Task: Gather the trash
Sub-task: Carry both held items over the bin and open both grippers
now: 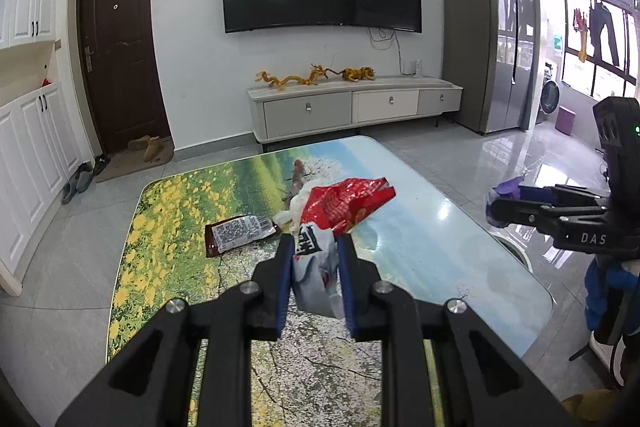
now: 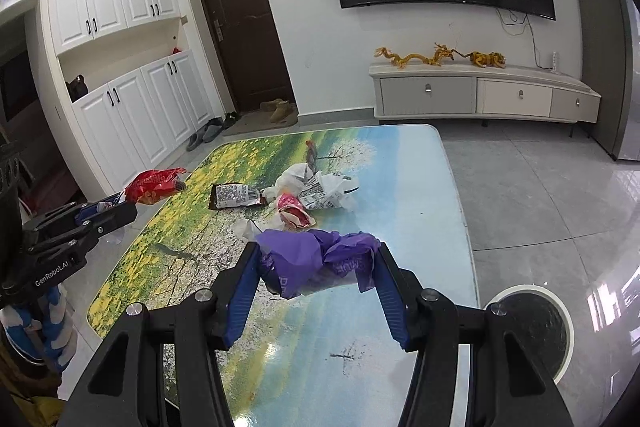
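- Left wrist view: left gripper [image 1: 313, 247] nearly closed, clamping the red-and-white wrapper [image 1: 340, 211] above the table [image 1: 420, 227], apparently lifted for carrying off.
- Right gripper [image 2: 316, 259] about half open, pinching a crumpled purple wrapper [image 2: 316, 261].
- Round bin [image 2: 532, 331] stands beside the table; contents not discernible.
- Brown wrapper [image 2: 236, 195] and white bags [image 2: 328, 189] remain on the table.

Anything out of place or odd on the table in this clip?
Only the expected litter: a brown wrapper, crumpled white bags and a pink packet strewn mid-table. The left gripper holds a red-and-white wrapper, the right gripper a purple one. Nothing looks spilled or damaged.
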A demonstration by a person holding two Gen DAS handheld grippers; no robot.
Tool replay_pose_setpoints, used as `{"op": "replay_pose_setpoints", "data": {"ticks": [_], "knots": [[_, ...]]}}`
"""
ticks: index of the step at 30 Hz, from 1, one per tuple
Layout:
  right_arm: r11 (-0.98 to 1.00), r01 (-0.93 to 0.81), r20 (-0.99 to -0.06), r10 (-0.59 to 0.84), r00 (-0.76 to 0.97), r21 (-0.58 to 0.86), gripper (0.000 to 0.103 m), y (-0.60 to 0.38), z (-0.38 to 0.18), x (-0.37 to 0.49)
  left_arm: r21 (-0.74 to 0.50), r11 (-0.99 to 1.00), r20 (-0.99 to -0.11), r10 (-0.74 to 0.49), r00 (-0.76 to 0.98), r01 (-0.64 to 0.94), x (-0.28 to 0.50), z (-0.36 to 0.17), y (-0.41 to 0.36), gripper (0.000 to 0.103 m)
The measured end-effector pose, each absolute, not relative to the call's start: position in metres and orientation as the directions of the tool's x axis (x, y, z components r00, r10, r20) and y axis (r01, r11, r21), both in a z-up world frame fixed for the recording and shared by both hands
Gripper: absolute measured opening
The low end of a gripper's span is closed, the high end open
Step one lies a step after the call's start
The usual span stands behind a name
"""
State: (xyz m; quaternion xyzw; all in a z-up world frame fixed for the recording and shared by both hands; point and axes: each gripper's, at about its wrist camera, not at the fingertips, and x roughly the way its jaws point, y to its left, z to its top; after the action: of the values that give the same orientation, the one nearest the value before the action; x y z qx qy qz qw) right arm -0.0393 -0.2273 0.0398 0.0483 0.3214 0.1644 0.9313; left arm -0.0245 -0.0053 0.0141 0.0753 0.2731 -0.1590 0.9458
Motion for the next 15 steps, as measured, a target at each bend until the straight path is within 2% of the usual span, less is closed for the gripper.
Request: {"op": "replay_pose_setpoints", "data": {"ticks": [9,15], "knots": [[0.965,-0.153,-0.552,0.249,0.795,0.215,0.053,-0.29,0.037,-0.057,0.122,0.895,-0.556,-0.296,0.776,0.429,-0.021,0.019,-0.064,0.02],[0.976,-0.005,-0.576,0.133,0.806,0.218,0.053,-0.353,0.012,-0.061,0.181,0.821,-0.607,-0.34,0.718,0.542,-0.008,0.011,-0.141,0.021]]}}
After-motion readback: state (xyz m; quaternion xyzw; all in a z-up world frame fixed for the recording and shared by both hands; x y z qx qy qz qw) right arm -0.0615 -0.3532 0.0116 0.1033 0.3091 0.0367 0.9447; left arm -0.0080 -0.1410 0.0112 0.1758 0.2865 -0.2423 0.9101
